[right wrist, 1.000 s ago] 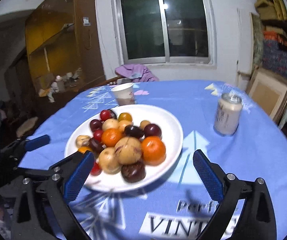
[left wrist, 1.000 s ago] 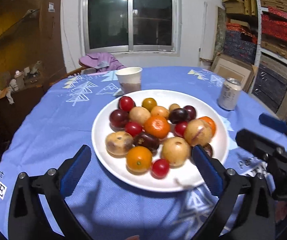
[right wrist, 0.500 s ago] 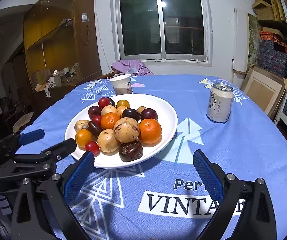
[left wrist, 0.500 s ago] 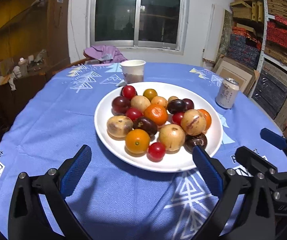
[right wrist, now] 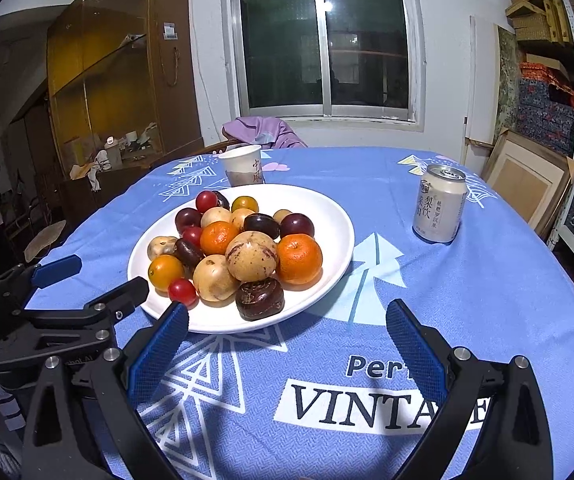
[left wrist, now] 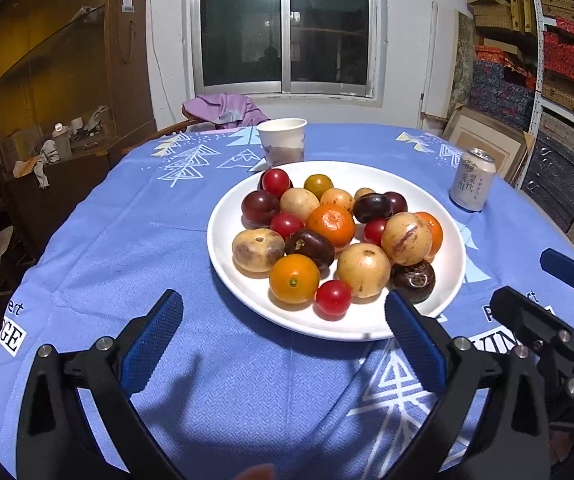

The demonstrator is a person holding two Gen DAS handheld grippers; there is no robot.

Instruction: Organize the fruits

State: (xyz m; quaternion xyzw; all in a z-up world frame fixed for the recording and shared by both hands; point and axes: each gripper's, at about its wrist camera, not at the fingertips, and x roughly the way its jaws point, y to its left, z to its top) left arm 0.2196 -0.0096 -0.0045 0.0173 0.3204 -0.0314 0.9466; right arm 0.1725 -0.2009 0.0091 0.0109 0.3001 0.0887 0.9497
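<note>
A white plate [left wrist: 453, 240] [right wrist: 339, 232] on the blue tablecloth holds several mixed fruits: oranges [left wrist: 331, 225] [right wrist: 299, 258], red cherry tomatoes [left wrist: 333, 297] [right wrist: 183, 291], dark plums [left wrist: 261, 208], tan round fruits [left wrist: 363, 269] [right wrist: 251, 256] and dark brown ones [left wrist: 413, 276] [right wrist: 260, 299]. My left gripper [left wrist: 283, 344] is open, held above the cloth just short of the plate's near rim. My right gripper [right wrist: 287, 350] is open too, over the cloth to the right of the plate's near edge. Each gripper shows at the side of the other's view. Neither holds anything.
A paper cup [left wrist: 282, 140] [right wrist: 243, 165] stands just behind the plate. A drink can [left wrist: 471, 179] [right wrist: 440, 203] stands to the plate's right. A chair with purple cloth [left wrist: 225, 110] is behind the round table. Shelves of boxes [left wrist: 559, 64] line the right wall, a cabinet [right wrist: 119, 92] the left.
Both grippers have drawn back and risen from the plate, which now sits farther ahead in both views. Both stayed open and the fruits have not moved.
</note>
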